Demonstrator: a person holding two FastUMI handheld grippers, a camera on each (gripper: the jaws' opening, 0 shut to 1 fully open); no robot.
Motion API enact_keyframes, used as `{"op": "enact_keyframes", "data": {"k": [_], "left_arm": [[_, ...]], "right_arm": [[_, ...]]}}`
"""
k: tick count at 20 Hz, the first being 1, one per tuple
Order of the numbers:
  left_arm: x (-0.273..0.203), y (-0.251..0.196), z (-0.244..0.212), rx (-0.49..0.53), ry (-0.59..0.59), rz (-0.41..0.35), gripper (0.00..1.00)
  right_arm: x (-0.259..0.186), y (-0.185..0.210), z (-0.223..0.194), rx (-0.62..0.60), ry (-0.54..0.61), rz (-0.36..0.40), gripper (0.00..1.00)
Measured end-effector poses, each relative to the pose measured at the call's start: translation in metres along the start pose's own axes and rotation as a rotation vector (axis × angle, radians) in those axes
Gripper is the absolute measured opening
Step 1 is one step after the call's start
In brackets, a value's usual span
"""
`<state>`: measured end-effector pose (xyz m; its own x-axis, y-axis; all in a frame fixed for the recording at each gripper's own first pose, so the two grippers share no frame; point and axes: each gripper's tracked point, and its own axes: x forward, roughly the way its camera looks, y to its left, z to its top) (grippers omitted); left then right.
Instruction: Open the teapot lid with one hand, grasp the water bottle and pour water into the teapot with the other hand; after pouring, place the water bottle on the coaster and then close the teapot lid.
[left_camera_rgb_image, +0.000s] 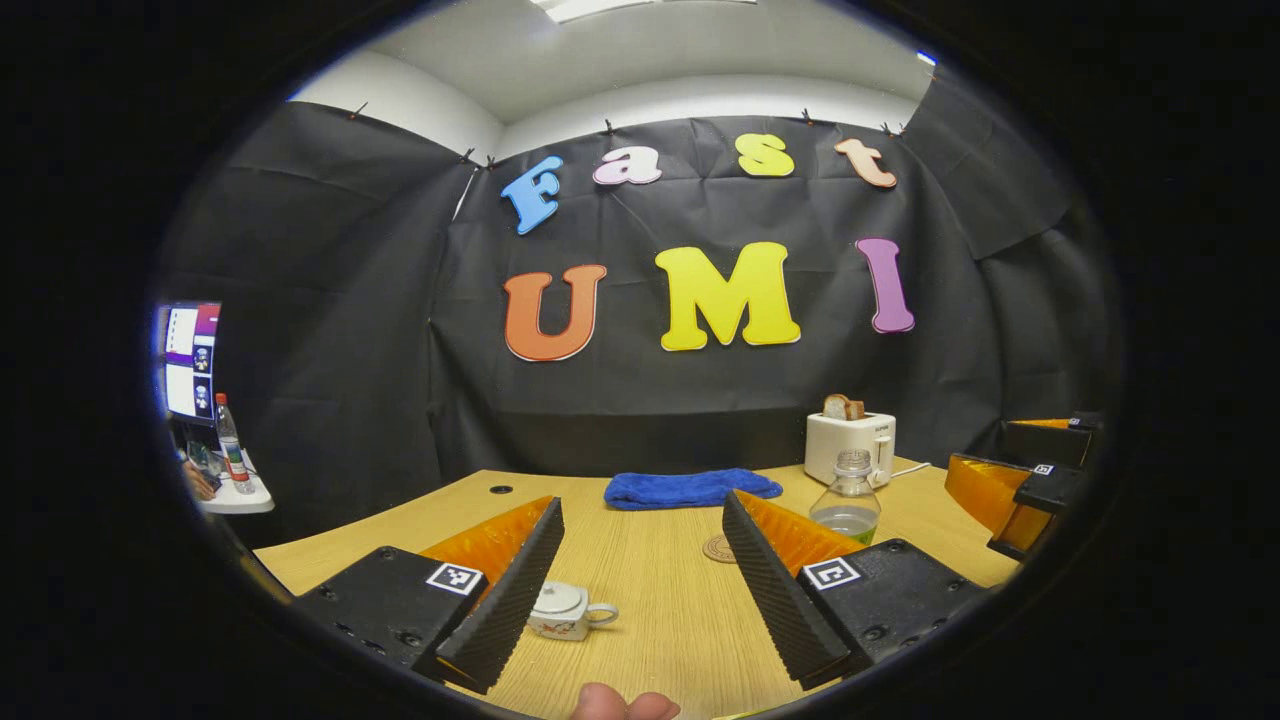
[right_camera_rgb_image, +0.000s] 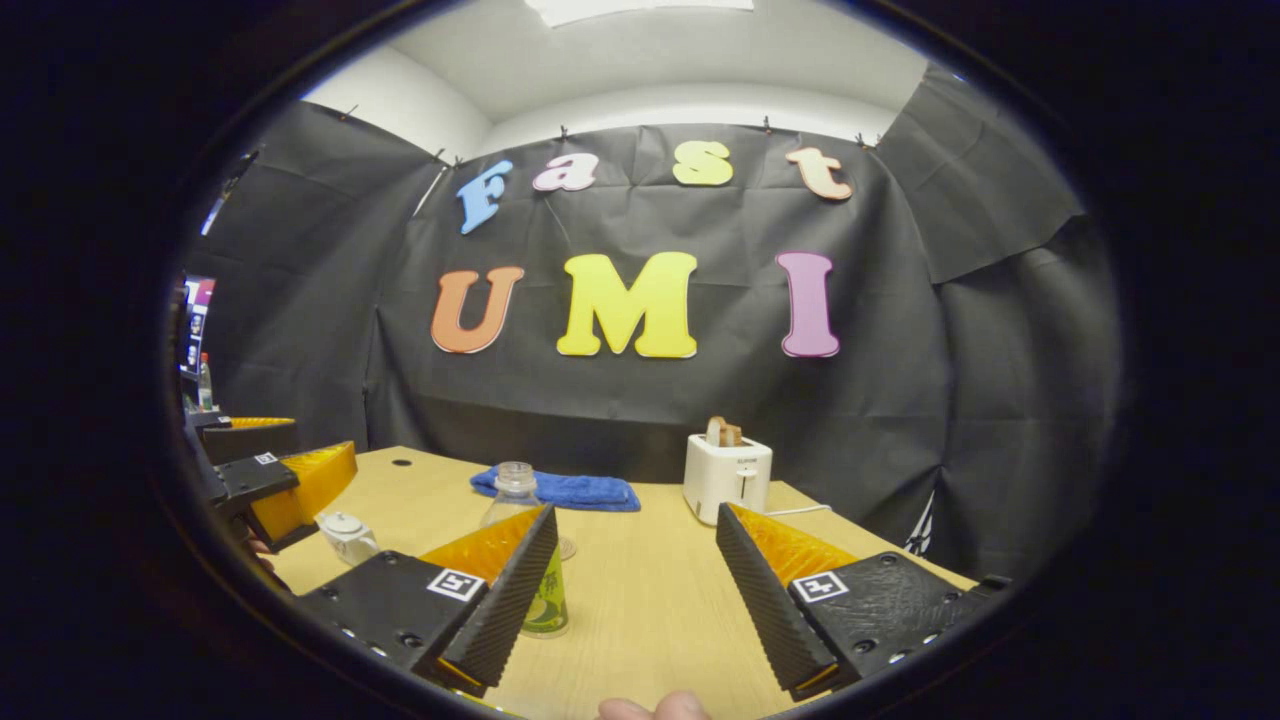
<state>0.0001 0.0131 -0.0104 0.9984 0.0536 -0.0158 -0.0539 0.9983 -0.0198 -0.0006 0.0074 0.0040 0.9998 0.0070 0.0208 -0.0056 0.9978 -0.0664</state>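
Note:
A small white teapot with its lid on stands on the wooden table, just right of my left gripper's left finger. My left gripper is open above the table, with nothing between its fingers. A clear water bottle, partly filled and uncapped, stands behind the right finger, beside a round coaster. In the right gripper view, the bottle stands partly behind the left finger of my open right gripper. The teapot sits at the left, near the left gripper. The right gripper hovers at the far right.
A folded blue towel lies at the back of the table. A white toaster holding toast stands to its right, its cord trailing off. A monitor and a side table with a bottle stand off to the left.

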Motion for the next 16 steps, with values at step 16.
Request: {"op": "enact_keyframes", "data": {"k": [16], "left_arm": [[0.034, 0.065, -0.095, -0.057, 0.239, 0.085, 0.98]], "right_arm": [[0.01, 0.006, -0.035, -0.029, 0.038, 0.052, 0.96]]}}
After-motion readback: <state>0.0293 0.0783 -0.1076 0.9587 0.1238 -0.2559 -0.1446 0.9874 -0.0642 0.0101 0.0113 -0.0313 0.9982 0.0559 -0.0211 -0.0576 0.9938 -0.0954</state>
